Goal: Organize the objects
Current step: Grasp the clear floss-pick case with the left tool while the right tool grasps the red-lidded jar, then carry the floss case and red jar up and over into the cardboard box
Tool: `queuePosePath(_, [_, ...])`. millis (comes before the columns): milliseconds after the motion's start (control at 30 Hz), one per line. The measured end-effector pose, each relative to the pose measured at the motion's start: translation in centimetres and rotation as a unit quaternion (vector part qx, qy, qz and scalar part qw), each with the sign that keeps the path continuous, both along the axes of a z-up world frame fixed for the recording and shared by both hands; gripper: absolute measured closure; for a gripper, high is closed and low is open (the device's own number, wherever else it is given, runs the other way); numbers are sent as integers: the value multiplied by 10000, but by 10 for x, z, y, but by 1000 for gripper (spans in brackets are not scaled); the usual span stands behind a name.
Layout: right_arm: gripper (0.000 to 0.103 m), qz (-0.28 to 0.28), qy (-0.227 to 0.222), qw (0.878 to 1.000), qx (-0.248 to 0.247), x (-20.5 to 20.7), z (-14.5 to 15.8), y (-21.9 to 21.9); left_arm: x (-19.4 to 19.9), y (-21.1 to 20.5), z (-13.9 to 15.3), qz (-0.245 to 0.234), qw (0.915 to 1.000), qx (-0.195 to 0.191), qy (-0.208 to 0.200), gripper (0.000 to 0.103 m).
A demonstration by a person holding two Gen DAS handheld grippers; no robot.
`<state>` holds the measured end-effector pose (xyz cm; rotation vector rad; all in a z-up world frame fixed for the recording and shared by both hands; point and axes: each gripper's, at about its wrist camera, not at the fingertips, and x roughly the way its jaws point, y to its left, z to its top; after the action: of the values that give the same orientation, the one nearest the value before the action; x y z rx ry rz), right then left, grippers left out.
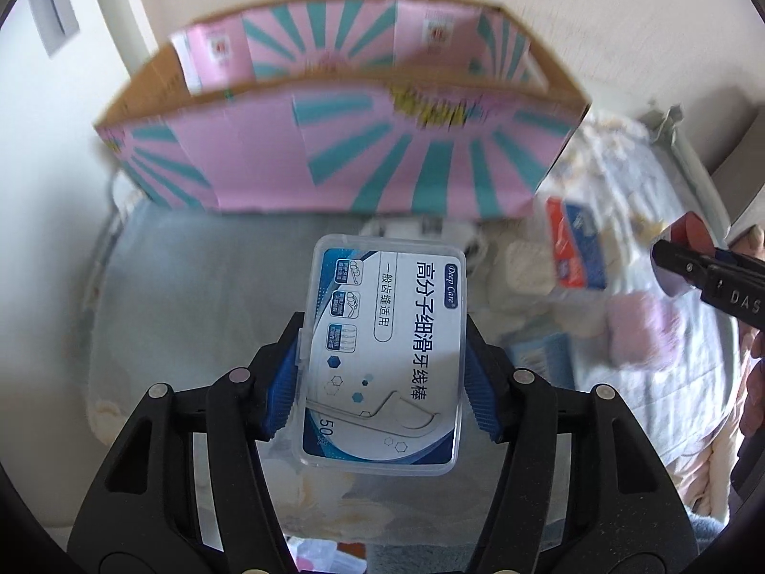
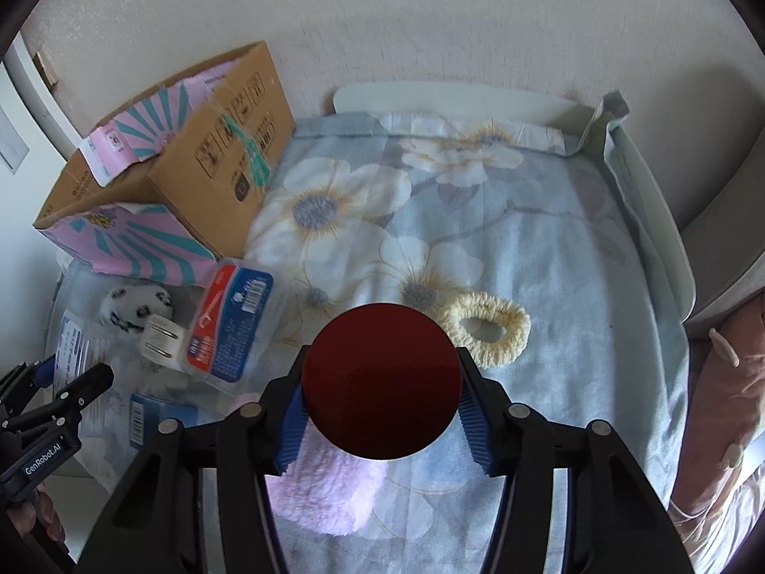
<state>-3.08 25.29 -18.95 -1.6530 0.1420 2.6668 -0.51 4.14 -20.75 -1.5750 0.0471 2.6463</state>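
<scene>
Fingers (image 1: 279,385) of the left gripper (image 1: 382,382) are clamped on the long sides of a clear floss box (image 1: 385,349), which sits upright between the blue pads with its printed label facing the camera, clear of the bed below. Fingers (image 2: 471,423) of the right gripper (image 2: 380,413) are clamped on a dark red disc (image 2: 382,380), one pad on each side of its round edge.

Bed (image 2: 550,258): covered by a pale blue sheet with large white flowers; it carries everything listed below.

Carton (image 2: 201,158): open brown cardboard, standing at the far left corner of the bed against the wall. Pink flaps with teal rays fold over its rim. In the left wrist view it stands directly beyond the floss box (image 1: 334,143).

Pink cloth (image 2: 325,492): fluffy, lying on the sheet under the right gripper.

Floss pack (image 2: 229,320): red and blue, flat on the sheet just in front of the carton.

Scrunchie (image 2: 485,332): cream, ring-shaped, lying just right of the disc and apart from the other items.

Blue packet (image 2: 160,418): flat, with a barcode, near the left gripper, which shows at the left edge of the right wrist view (image 2: 52,397).

Spotted toy (image 2: 136,308): white with black spots, beside the carton's near corner.

White box (image 2: 160,337): small, touching the floss pack's left edge.
</scene>
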Motion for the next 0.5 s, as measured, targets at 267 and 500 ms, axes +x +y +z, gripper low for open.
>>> queuePosePath(267, [52, 36, 562, 9983, 164, 8, 59, -6, -10, -24, 93, -47, 9975, 12, 704, 47])
queuePosePath(500, [52, -215, 1107, 9930, 344, 26, 129, 3, -12, -15, 179, -249, 9904, -5, 1359, 47])
